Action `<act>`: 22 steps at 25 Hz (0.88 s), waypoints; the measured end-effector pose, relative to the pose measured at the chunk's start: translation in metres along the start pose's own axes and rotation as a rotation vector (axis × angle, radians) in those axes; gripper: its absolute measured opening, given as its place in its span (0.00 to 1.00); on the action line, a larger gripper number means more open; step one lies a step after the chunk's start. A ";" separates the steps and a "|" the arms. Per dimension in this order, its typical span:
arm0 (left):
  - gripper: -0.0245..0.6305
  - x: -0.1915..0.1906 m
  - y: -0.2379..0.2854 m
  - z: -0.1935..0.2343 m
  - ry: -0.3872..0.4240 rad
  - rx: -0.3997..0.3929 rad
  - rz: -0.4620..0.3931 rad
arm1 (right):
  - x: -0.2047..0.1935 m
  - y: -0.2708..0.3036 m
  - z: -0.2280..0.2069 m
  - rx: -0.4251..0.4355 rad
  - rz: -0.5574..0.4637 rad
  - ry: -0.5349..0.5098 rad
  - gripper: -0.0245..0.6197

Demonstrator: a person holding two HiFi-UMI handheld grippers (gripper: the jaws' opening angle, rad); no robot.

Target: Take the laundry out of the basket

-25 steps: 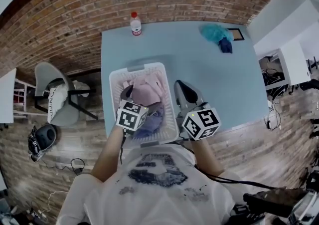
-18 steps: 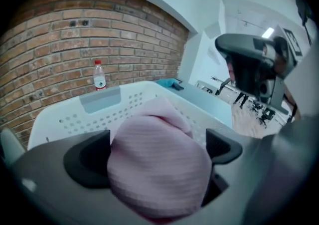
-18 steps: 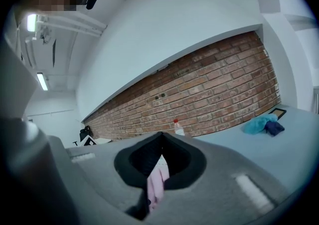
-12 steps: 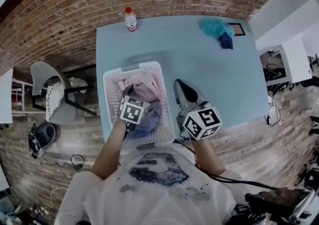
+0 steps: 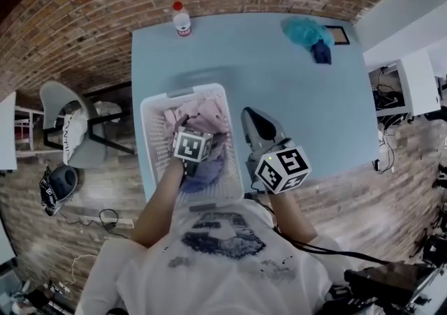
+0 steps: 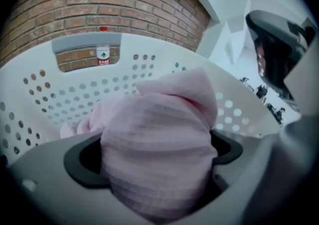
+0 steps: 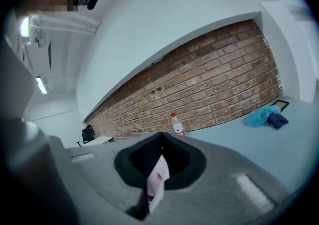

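A white perforated laundry basket (image 5: 155, 160) stands on the near left of the blue table (image 5: 300, 104). It holds a pink ribbed cloth (image 5: 202, 112) and a blue-purple cloth (image 5: 204, 172). My left gripper (image 5: 187, 128) is down inside the basket. In the left gripper view the pink cloth (image 6: 159, 119) bulges up between the jaws, and the left gripper (image 6: 155, 169) is shut on it, with the basket wall (image 6: 50, 94) behind. My right gripper (image 5: 253, 119) hovers just right of the basket over the table. Its jaws meet at the tip in the right gripper view (image 7: 160, 136), holding nothing.
A water bottle (image 5: 181, 20) with a red cap stands at the table's far edge. A teal cloth (image 5: 302, 29) and a dark blue cloth (image 5: 321, 52) lie at the far right corner beside a small picture frame (image 5: 341, 34). A grey chair (image 5: 70, 135) stands left of the table.
My left gripper has moved forward from the basket's near edge to its middle, onto the pink cloth. The right gripper has stayed beside the basket.
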State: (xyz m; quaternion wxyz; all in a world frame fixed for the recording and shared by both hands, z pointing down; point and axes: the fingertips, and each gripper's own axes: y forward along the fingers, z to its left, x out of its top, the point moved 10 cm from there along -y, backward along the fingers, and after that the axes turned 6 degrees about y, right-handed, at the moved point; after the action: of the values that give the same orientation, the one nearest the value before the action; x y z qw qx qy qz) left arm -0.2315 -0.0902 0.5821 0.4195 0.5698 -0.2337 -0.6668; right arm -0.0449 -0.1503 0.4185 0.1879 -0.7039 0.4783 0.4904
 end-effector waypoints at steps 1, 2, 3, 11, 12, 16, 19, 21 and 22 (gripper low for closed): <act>0.91 0.002 0.001 -0.001 0.011 0.009 0.010 | 0.000 0.000 -0.002 -0.001 0.002 0.003 0.04; 0.91 0.007 0.001 -0.001 0.028 0.030 0.019 | 0.000 0.001 -0.003 -0.003 0.003 0.004 0.04; 0.91 0.011 0.000 0.000 0.050 0.060 0.026 | 0.000 0.001 -0.005 -0.004 0.003 0.005 0.04; 0.90 0.007 0.013 -0.002 0.078 0.098 0.039 | -0.006 -0.002 -0.010 -0.004 0.017 0.033 0.04; 0.89 0.004 0.017 -0.004 0.077 0.084 0.038 | -0.007 -0.003 -0.010 -0.005 0.018 0.036 0.03; 0.68 0.002 0.017 -0.012 0.116 0.077 0.055 | -0.007 -0.003 -0.008 -0.009 0.018 0.039 0.04; 0.56 0.000 0.014 -0.013 0.108 0.072 0.051 | -0.008 -0.008 -0.008 -0.014 0.014 0.043 0.04; 0.48 0.004 0.002 -0.008 0.094 0.101 0.048 | -0.009 -0.014 -0.009 -0.018 0.011 0.047 0.04; 0.45 0.005 -0.004 -0.005 0.083 0.109 0.052 | -0.010 -0.016 -0.009 -0.020 0.009 0.050 0.04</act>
State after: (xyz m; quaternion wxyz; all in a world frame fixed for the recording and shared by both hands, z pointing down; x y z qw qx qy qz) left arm -0.2277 -0.0917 0.5748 0.4143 0.6126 -0.2669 -0.6179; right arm -0.0268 -0.1446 0.4278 0.1664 -0.7157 0.4811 0.4782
